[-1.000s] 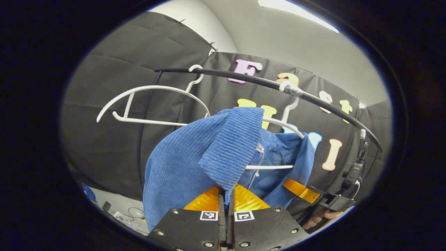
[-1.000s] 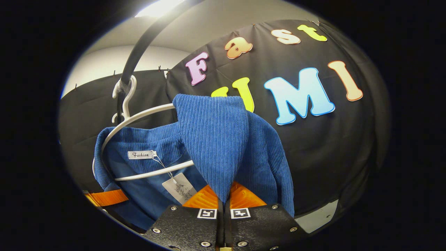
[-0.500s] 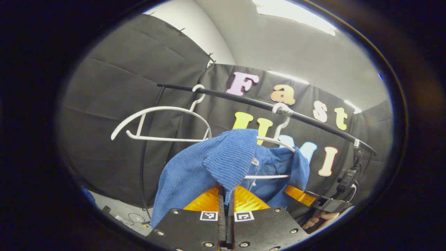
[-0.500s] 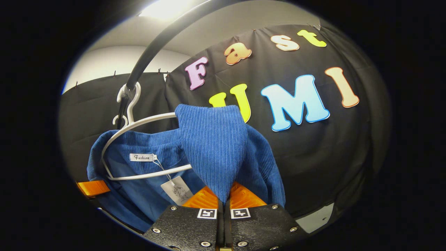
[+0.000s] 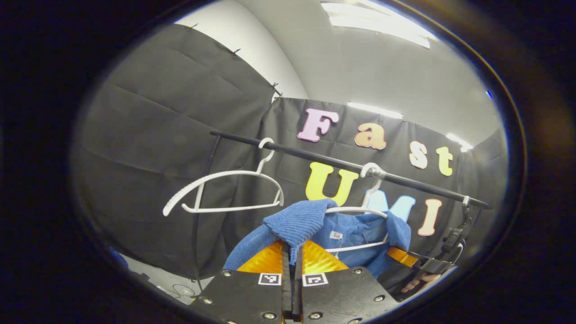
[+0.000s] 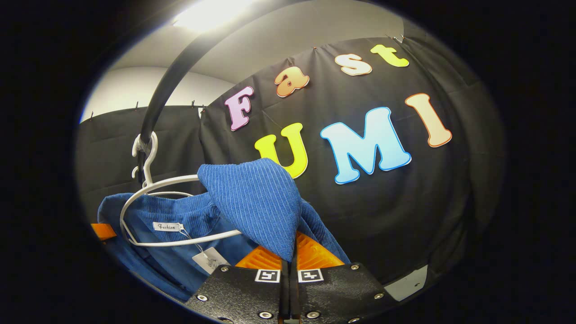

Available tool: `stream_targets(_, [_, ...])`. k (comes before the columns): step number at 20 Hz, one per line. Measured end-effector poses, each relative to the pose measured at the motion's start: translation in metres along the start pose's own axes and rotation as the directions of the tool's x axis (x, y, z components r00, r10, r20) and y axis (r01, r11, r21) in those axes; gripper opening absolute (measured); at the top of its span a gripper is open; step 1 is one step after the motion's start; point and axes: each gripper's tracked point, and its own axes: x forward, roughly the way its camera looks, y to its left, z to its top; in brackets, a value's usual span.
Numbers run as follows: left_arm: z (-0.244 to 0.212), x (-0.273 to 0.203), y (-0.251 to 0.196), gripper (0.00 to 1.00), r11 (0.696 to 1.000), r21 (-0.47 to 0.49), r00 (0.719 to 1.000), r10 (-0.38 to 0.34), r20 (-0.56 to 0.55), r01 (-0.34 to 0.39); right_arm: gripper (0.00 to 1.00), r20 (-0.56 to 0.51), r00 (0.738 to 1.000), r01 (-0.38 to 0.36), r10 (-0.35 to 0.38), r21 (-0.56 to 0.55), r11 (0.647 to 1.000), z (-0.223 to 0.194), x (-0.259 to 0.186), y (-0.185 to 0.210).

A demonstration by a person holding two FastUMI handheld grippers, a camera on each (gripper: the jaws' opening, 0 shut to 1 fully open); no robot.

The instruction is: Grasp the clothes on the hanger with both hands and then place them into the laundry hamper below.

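Observation:
A blue corduroy jacket (image 5: pixel 351 231) hangs on a white hanger (image 5: pixel 357 209) hooked over the black rail (image 5: pixel 342 163). My left gripper (image 5: pixel 292 258) is shut on a fold of the jacket's left shoulder (image 5: pixel 297 222), which stands up between the jaws. In the right gripper view the same jacket (image 6: pixel 180 225) drapes off the white hanger (image 6: pixel 171 182), and my right gripper (image 6: pixel 290 258) is shut on its other shoulder fold (image 6: pixel 256 202). A neck label and a paper tag (image 6: pixel 207 259) show inside the collar. The right gripper (image 5: pixel 416 263) and the hand holding it appear low right in the left gripper view.
A second, bare white hanger (image 5: pixel 225 191) hangs on the rail to the left of the jacket. The rail's upright post (image 5: pixel 198 225) runs down beside it. In the right gripper view the rail (image 6: pixel 166 90) passes close overhead. Pale floor (image 5: pixel 171 281) with cables lies below.
Both grippers have drawn back and down from the rail with the shoulder folds held. The jacket and hangers look smaller and lower in both views, and the fabric has pulled away from the hanger ends.

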Motion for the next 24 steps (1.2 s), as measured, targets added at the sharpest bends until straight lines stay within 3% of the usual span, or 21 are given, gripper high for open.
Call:
stream_targets(3, [0.01,0.001,0.022,0.02,0.999,0.02,0.999,0.048,0.017,-0.048,0.0,0.023,0.999,0.022,-0.022,0.02,1.0,0.014,0.018,-0.007])
stream_targets(5, [0.014,-0.001,0.035,0.08,0.997,-0.002,0.997,0.071,0.014,-0.071,0.0,0.041,0.999,0.029,-0.03,0.027,0.999,0.018,0.031,-0.011])
stream_targets(8, [0.016,0.005,0.051,0.08,0.996,-0.01,0.996,0.088,0.013,-0.088,0.0,0.066,0.997,0.042,-0.043,0.008,0.999,0.021,0.028,-0.016])
stream_targets(11, [0.024,0.007,0.062,0.08,0.997,0.001,0.997,0.08,0.011,-0.08,0.0,0.082,0.995,0.051,-0.052,0.013,0.999,0.025,0.03,-0.019])
stream_targets(12, [0.027,0.007,0.068,0.02,0.997,-0.001,0.997,0.082,0.01,-0.082,0.0,0.09,0.994,0.06,-0.061,0.014,0.998,0.028,0.028,-0.021])
stream_targets(13, [0.03,0.007,0.076,0.02,0.996,0.0,0.996,0.09,0.014,-0.09,0.0,0.107,0.992,0.07,-0.071,0.014,0.997,0.035,0.026,-0.025])
stream_targets(14, [0.035,0.006,0.083,0.08,0.996,0.001,0.995,0.094,0.016,-0.094,0.0,0.126,0.989,0.076,-0.077,0.015,0.997,0.041,0.027,-0.027])
stream_targets(17, [0.045,0.011,0.099,0.08,0.995,-0.002,0.995,0.096,0.026,-0.096,0.0,0.158,0.985,0.077,-0.074,-0.014,0.997,0.048,0.035,-0.027])
stream_targets(18, [0.045,0.014,0.102,0.0,0.996,-0.013,0.995,0.094,0.026,-0.093,0.0,0.173,0.982,0.084,-0.077,-0.036,0.996,0.051,0.036,-0.027])
stream_targets(20, [0.044,0.021,0.111,0.08,0.996,-0.015,0.996,0.087,0.015,-0.086,0.0,0.193,0.978,0.098,-0.083,-0.069,0.993,0.053,0.043,-0.028])
stream_targets(24, [0.037,0.031,0.122,0.08,0.996,-0.054,0.998,0.066,-0.008,-0.066,0.0,0.208,0.975,0.11,-0.082,-0.125,0.986,0.049,0.051,-0.03])
